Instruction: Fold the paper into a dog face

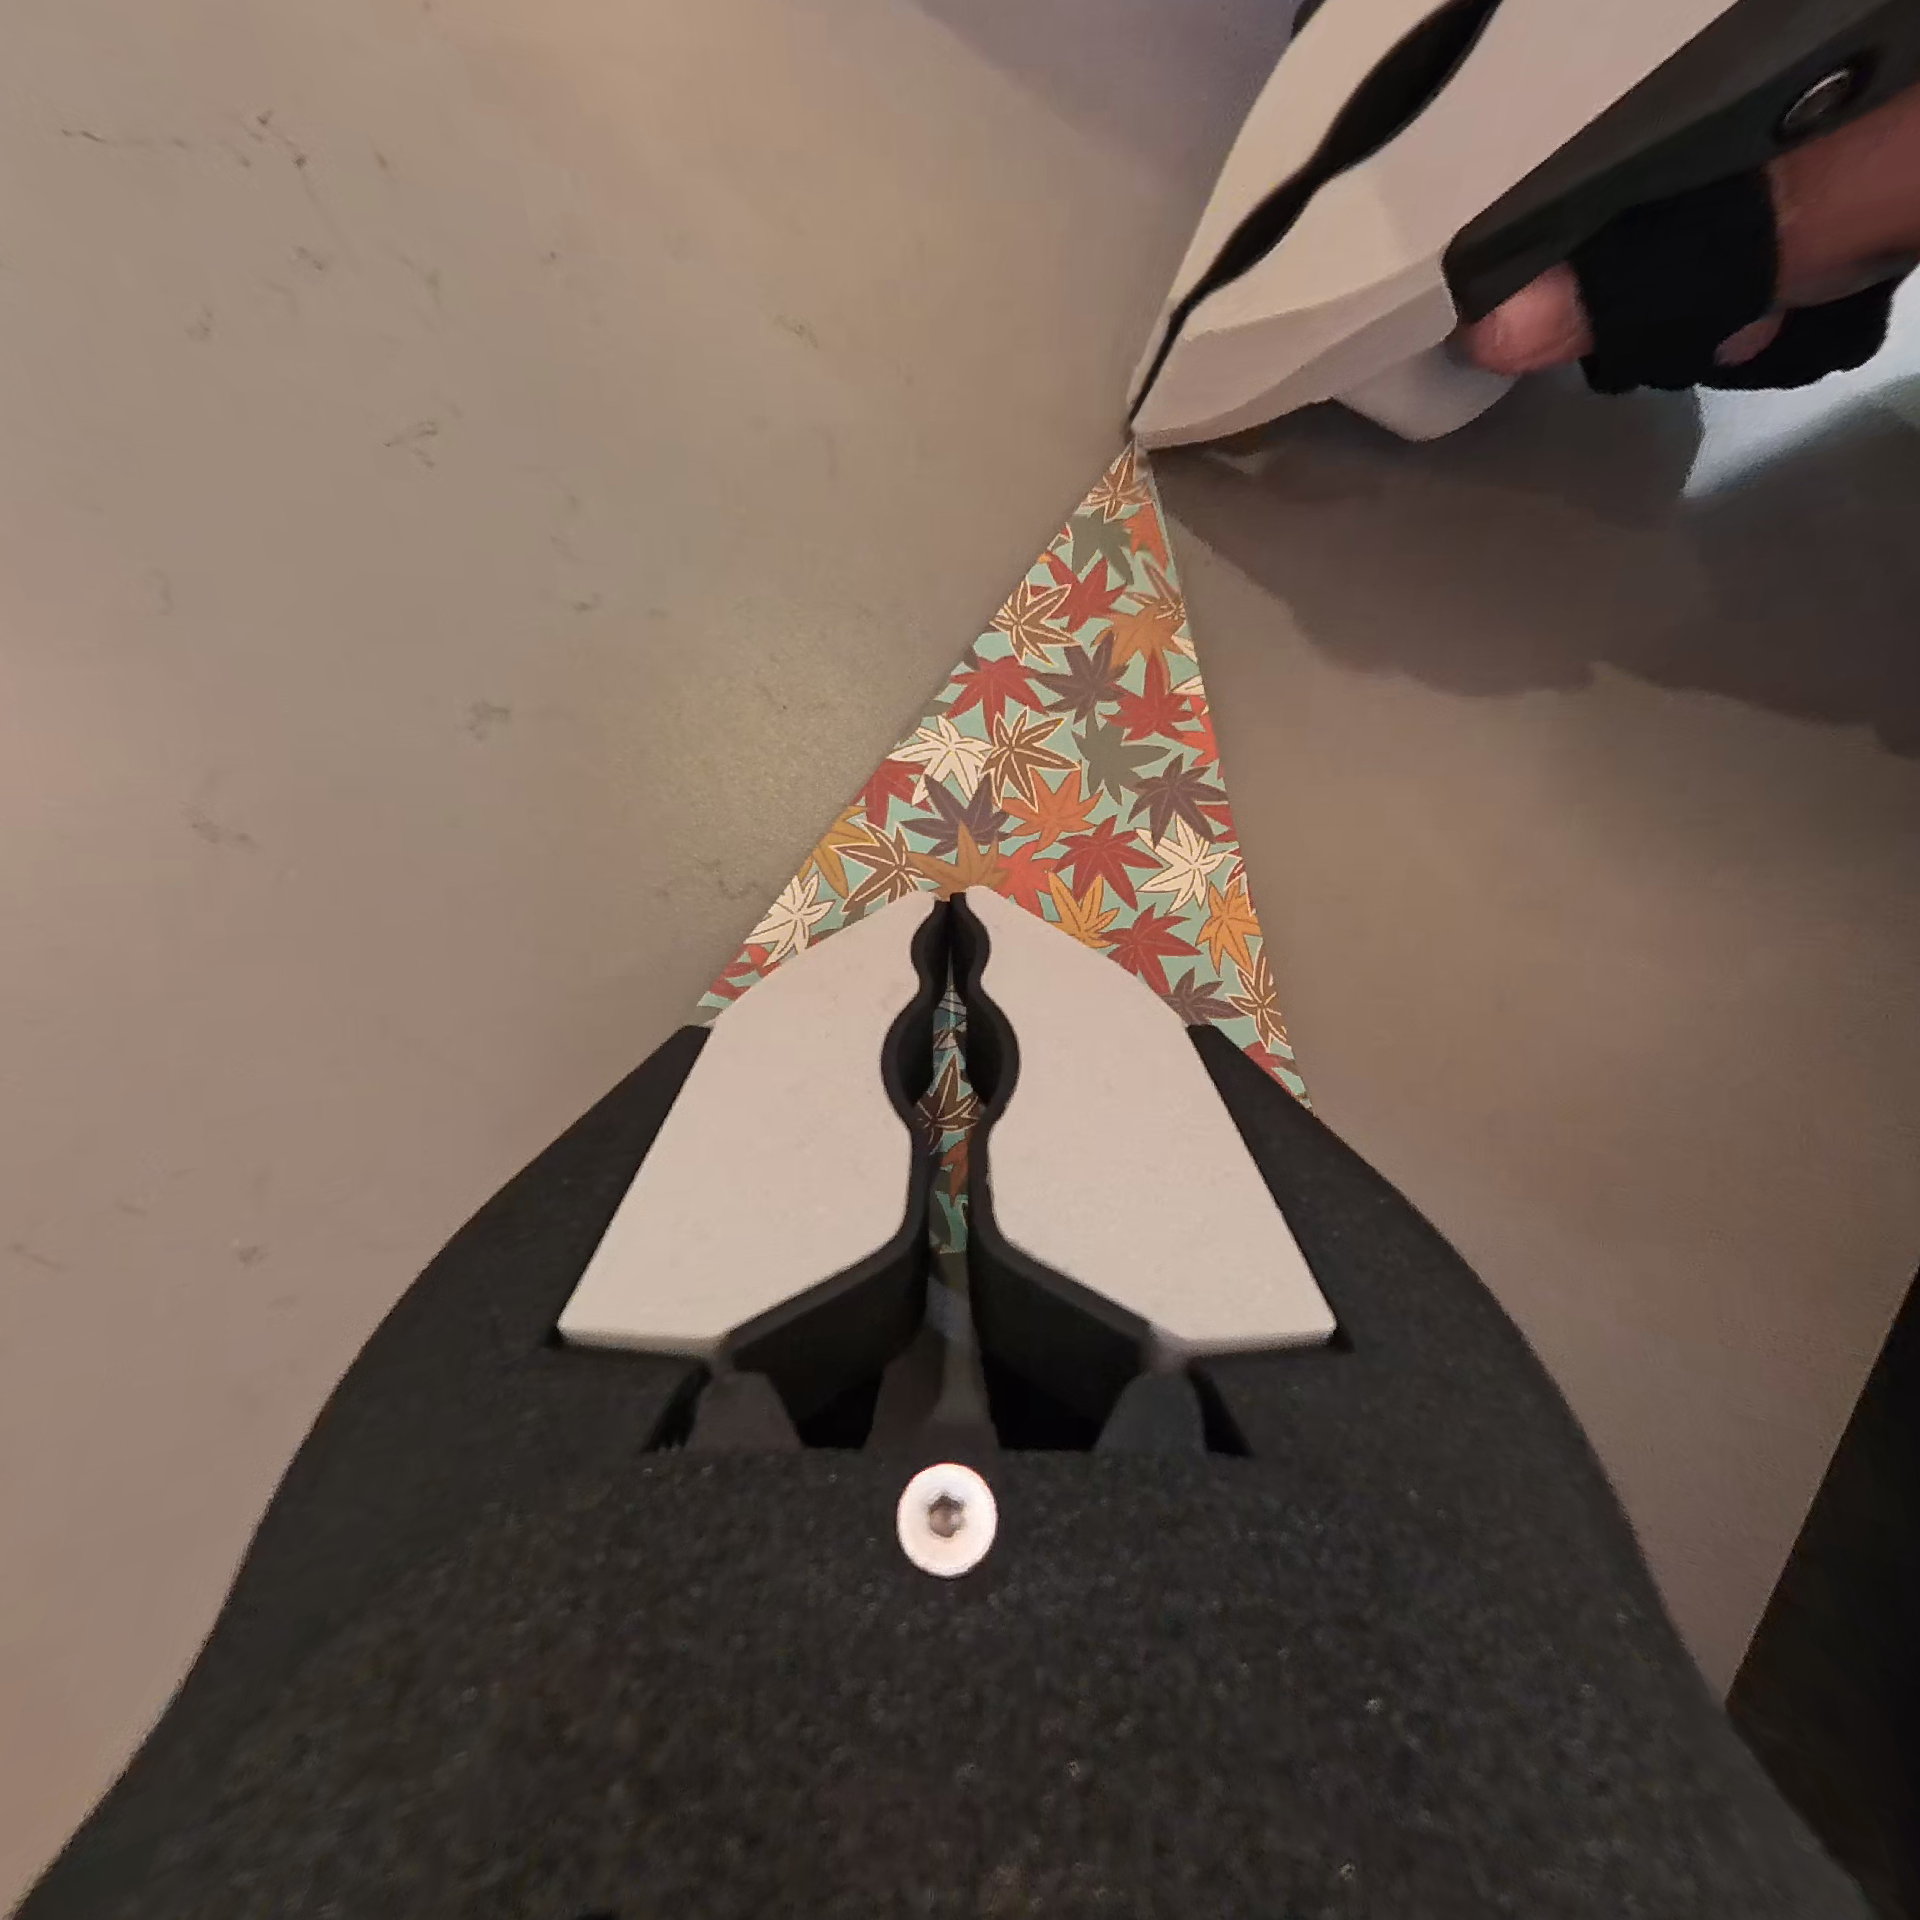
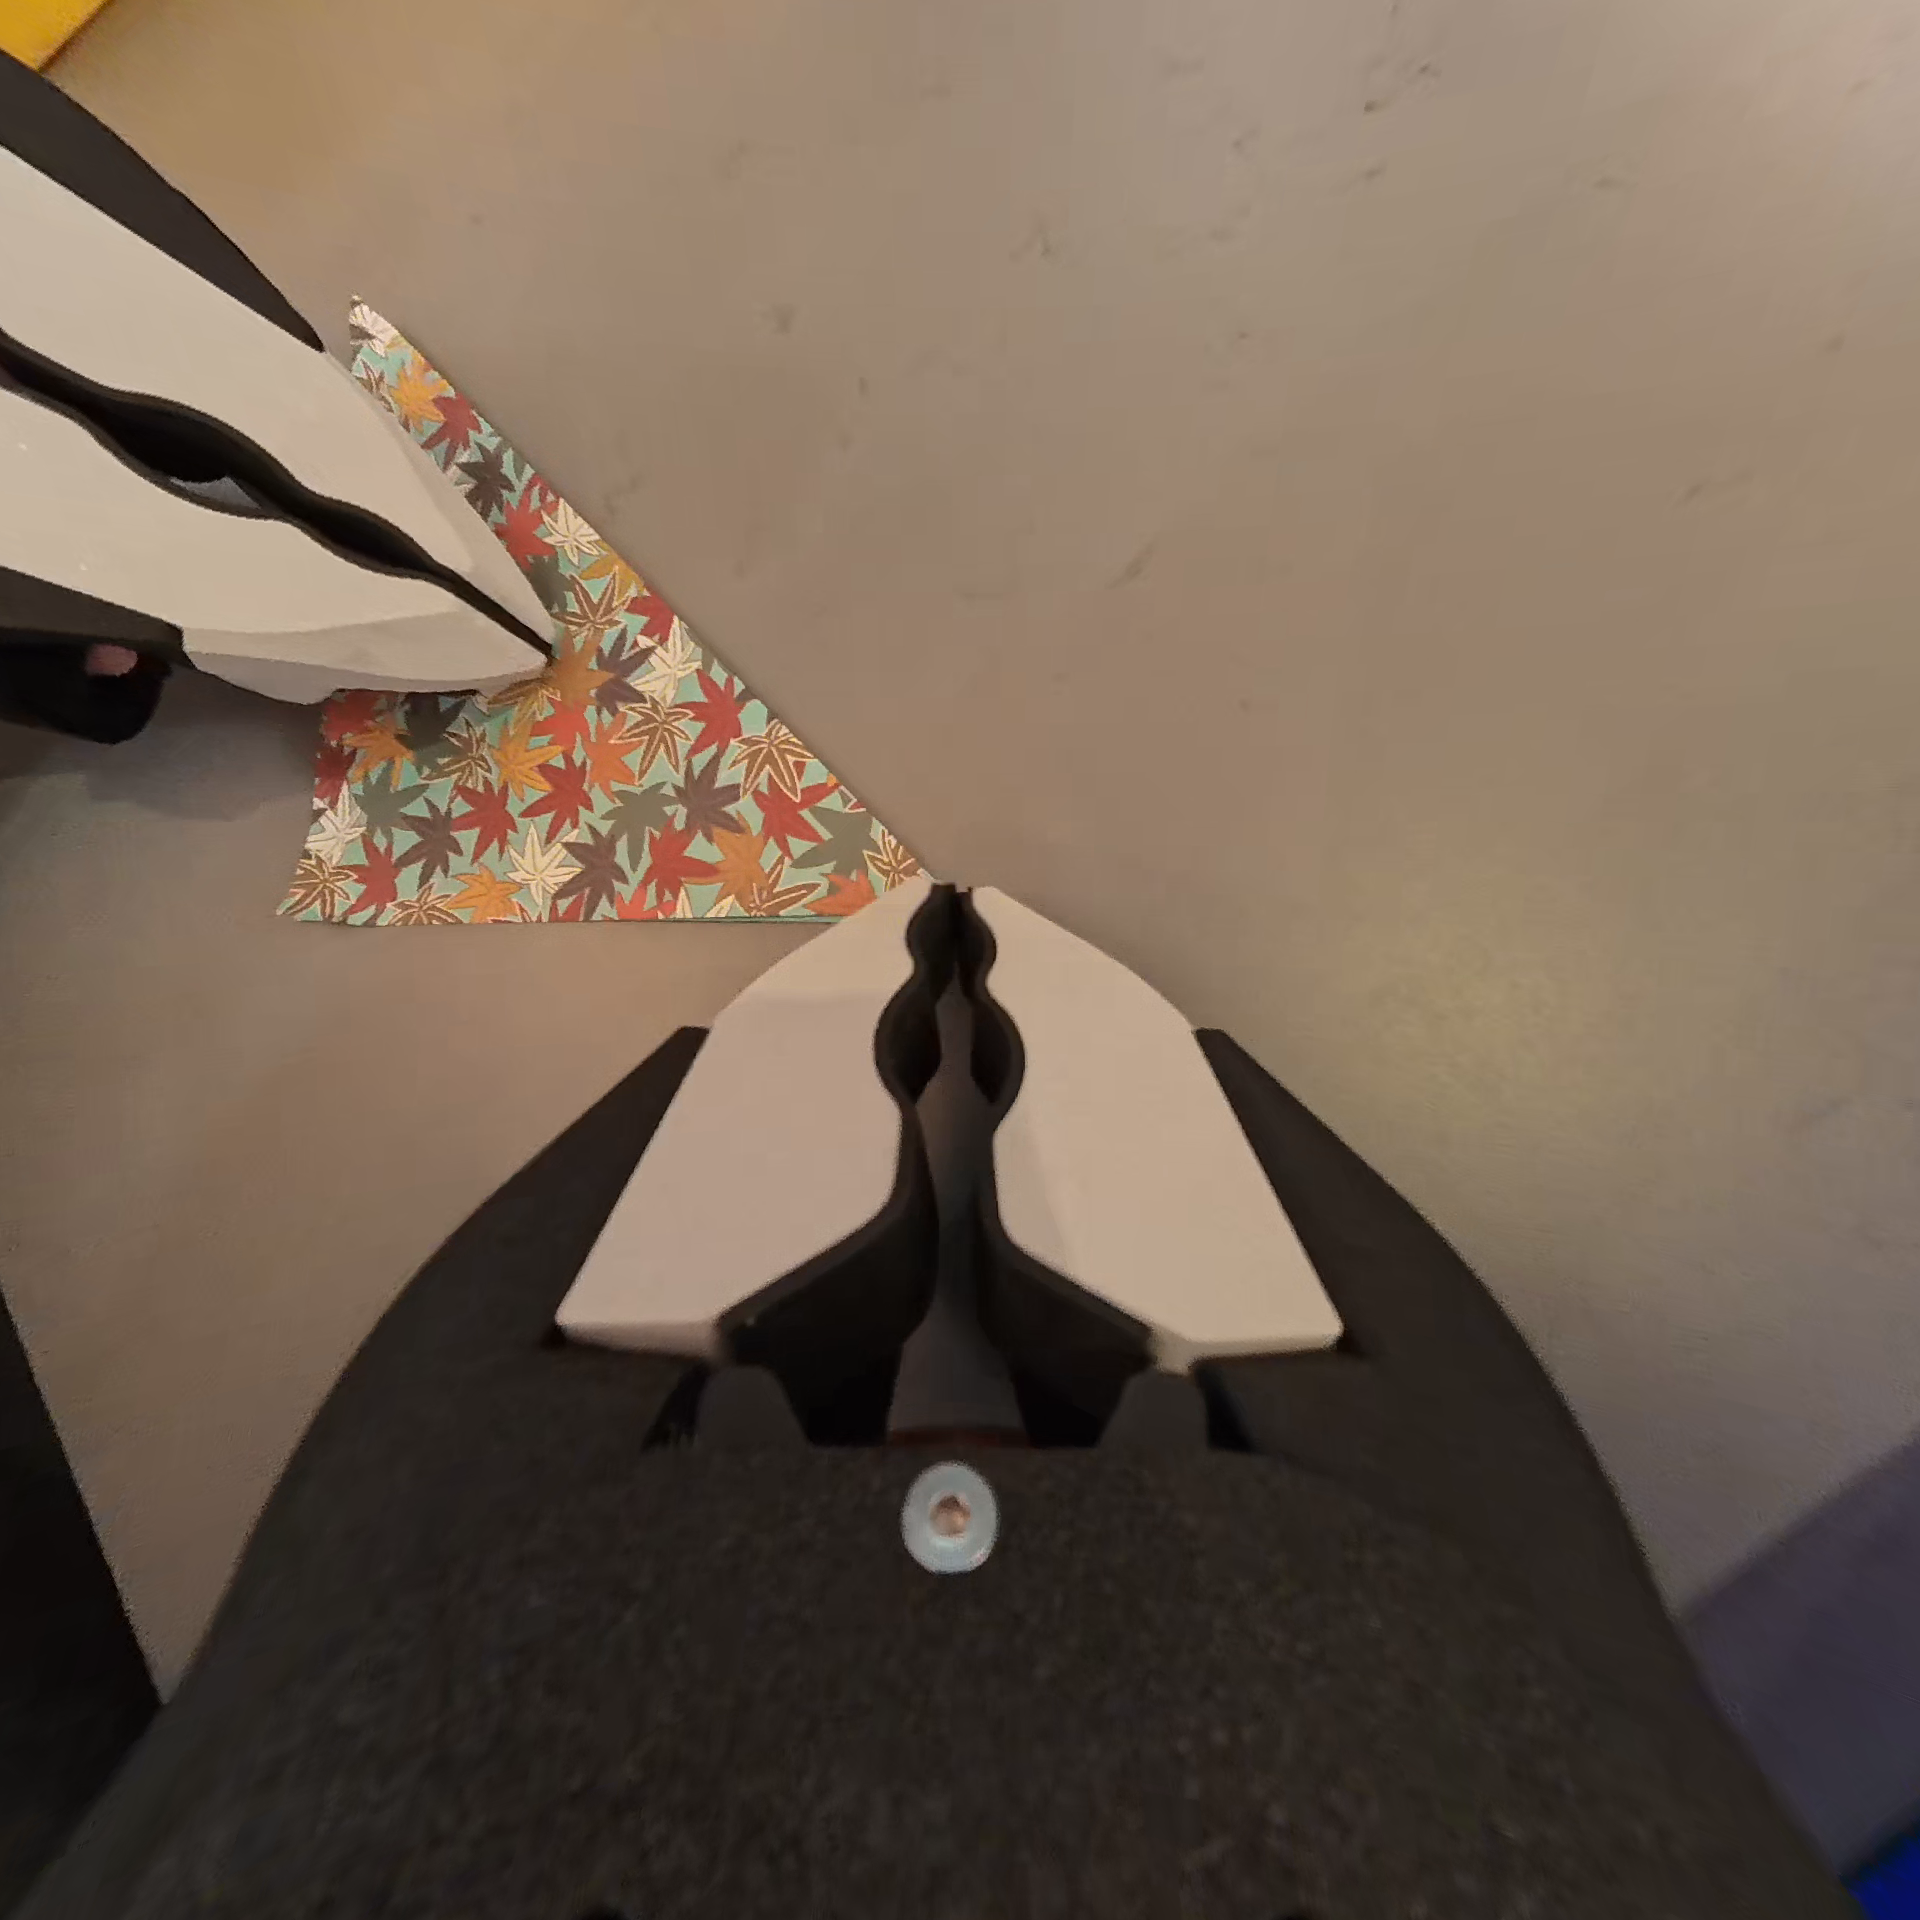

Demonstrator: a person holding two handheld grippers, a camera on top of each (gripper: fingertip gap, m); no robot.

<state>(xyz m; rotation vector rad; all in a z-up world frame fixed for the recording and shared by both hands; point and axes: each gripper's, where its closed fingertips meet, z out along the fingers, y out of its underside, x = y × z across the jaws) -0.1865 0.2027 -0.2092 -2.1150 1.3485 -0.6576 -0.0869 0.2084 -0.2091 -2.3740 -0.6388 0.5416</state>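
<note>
The paper (image 1: 1091, 748) is a folded triangle printed with coloured leaves, lying flat on the grey table (image 1: 416, 520). My left gripper (image 1: 954, 899) is shut, with its tips resting on top of the paper near the middle. The right wrist view shows those tips (image 2: 545, 649) pressing on the paper (image 2: 623, 790). My right gripper (image 2: 954, 891) is shut at the paper's sharp corner, which runs in at its fingertips. The left wrist view shows it (image 1: 1135, 428) touching that same corner.
A hand in a black fingerless glove (image 1: 1683, 291) holds the right gripper. A dark object (image 1: 1849, 1662) stands at the table's right edge. A yellow thing (image 2: 42, 31) shows at the far corner. Bare table surrounds the paper. Tip to tip, the grippers are about 11 cm apart.
</note>
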